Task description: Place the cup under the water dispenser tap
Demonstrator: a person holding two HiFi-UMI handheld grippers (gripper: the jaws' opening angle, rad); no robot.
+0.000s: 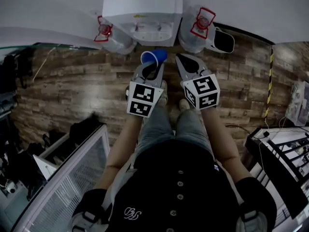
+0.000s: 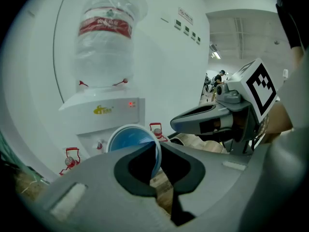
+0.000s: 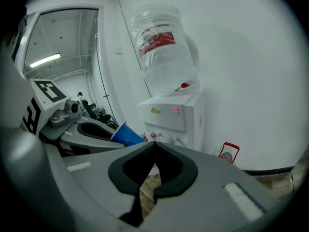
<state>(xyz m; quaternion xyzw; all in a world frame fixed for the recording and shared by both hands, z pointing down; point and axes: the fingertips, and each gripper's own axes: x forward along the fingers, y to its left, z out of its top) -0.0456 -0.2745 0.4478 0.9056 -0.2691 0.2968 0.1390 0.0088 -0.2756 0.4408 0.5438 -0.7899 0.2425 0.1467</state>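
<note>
Beneath me the wood-plank floor [image 1: 72, 88] carries the white water dispenser [image 1: 145, 13], flanked by one water bottle [image 1: 116, 41] and another [image 1: 198, 33].

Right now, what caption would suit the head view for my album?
Left tongs hold a blue cup before the water dispenser; right tongs shut, empty.

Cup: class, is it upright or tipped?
Tipped: the cup, pinched by its rim in the left gripper, turns its open mouth towards that gripper's camera.
</note>
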